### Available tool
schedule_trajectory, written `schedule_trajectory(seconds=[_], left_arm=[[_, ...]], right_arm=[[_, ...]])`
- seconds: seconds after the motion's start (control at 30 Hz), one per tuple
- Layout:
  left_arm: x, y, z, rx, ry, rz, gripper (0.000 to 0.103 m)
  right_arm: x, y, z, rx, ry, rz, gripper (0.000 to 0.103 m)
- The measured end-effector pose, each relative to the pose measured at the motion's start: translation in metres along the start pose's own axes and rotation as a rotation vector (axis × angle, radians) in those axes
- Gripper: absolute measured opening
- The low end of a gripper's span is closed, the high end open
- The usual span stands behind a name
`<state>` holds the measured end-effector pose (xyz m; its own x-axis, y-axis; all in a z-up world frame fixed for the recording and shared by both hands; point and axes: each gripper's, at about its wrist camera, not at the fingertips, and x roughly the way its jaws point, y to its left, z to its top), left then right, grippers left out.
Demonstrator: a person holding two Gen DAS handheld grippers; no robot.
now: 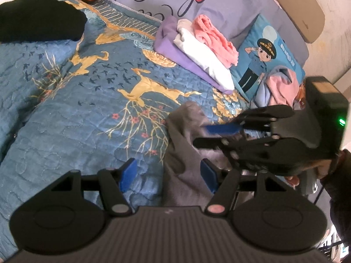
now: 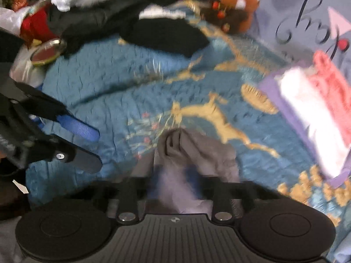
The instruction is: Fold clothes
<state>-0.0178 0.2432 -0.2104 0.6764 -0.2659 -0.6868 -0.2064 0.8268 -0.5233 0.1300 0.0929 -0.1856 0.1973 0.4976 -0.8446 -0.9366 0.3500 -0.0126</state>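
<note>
A grey garment (image 1: 186, 153) lies crumpled on the blue quilt with gold deer (image 1: 87, 109). In the left wrist view my left gripper (image 1: 169, 175) stands open just above the quilt, and the garment's left edge lies between its blue pads, near the right pad. My right gripper (image 1: 208, 135) reaches in from the right, shut on a fold of the grey garment. The right wrist view is blurred: the grey garment (image 2: 197, 151) bunches up out of my right gripper (image 2: 173, 175), whose fingertips are buried in the cloth. My left gripper (image 2: 90, 146) shows at the left, open.
A folded stack (image 1: 197, 50) of purple, white and pink clothes sits near the pillows, with a cartoon cushion (image 1: 263, 61) and loose pink and blue clothes (image 1: 278, 85) beside it. A black garment (image 1: 39, 22) and a brown plush toy (image 2: 234, 6) lie at the far side.
</note>
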Motion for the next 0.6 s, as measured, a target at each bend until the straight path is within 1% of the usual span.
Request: schedule_trajectory(seconds=[0.03,0.07,0.13,0.17,0.2,0.27,0.33,0.37,0.4,0.43,0.47,0.5,0.53,0.57,0.6], left_arm=[[0.001,-0.001,0.000,0.008,0.003,0.000,0.068],[0.002,-0.002,0.000,0.011,0.006,-0.002,0.068],[0.003,-0.003,-0.001,0.017,0.007,-0.004,0.068],[0.003,-0.004,0.000,0.020,0.006,-0.006,0.068],[0.003,-0.004,0.000,0.023,0.005,-0.007,0.068],[0.003,-0.004,0.000,0.026,0.005,-0.010,0.069],[0.004,-0.005,0.000,0.028,0.007,-0.007,0.069],[0.005,-0.005,0.000,0.028,0.010,-0.006,0.069],[0.005,-0.005,-0.001,0.029,0.012,-0.005,0.069],[0.005,-0.005,-0.001,0.030,0.014,-0.003,0.069],[0.006,-0.005,-0.001,0.031,0.014,-0.001,0.069],[0.006,-0.005,-0.001,0.032,0.015,0.001,0.069],[0.006,-0.005,-0.001,0.030,0.015,0.002,0.069],[0.006,-0.005,-0.001,0.030,0.016,0.003,0.069],[0.006,-0.005,-0.002,0.030,0.017,0.003,0.069]], right_arm=[[-0.002,-0.002,0.001,0.013,-0.020,-0.011,0.002],[-0.006,-0.008,0.003,0.054,-0.051,-0.012,0.002],[-0.016,-0.028,0.010,0.169,-0.104,-0.011,0.002],[-0.019,-0.037,0.013,0.216,-0.115,-0.018,0.002],[-0.017,-0.046,0.015,0.251,-0.112,-0.034,0.002],[-0.005,-0.055,0.016,0.282,-0.061,-0.081,0.002],[0.014,-0.067,0.012,0.351,0.016,-0.084,0.005],[0.023,-0.071,0.009,0.389,0.038,-0.076,0.007],[0.027,-0.076,0.006,0.437,0.036,-0.060,0.010],[0.026,-0.081,0.004,0.487,0.017,-0.039,0.011],[0.021,-0.086,0.001,0.549,-0.021,-0.018,0.011],[0.012,-0.092,-0.003,0.621,-0.082,0.002,0.011],[-0.002,-0.097,-0.007,0.692,-0.158,0.003,0.013],[-0.016,-0.101,-0.010,0.736,-0.213,-0.006,0.014],[-0.031,-0.103,-0.012,0.760,-0.254,-0.016,0.020]])
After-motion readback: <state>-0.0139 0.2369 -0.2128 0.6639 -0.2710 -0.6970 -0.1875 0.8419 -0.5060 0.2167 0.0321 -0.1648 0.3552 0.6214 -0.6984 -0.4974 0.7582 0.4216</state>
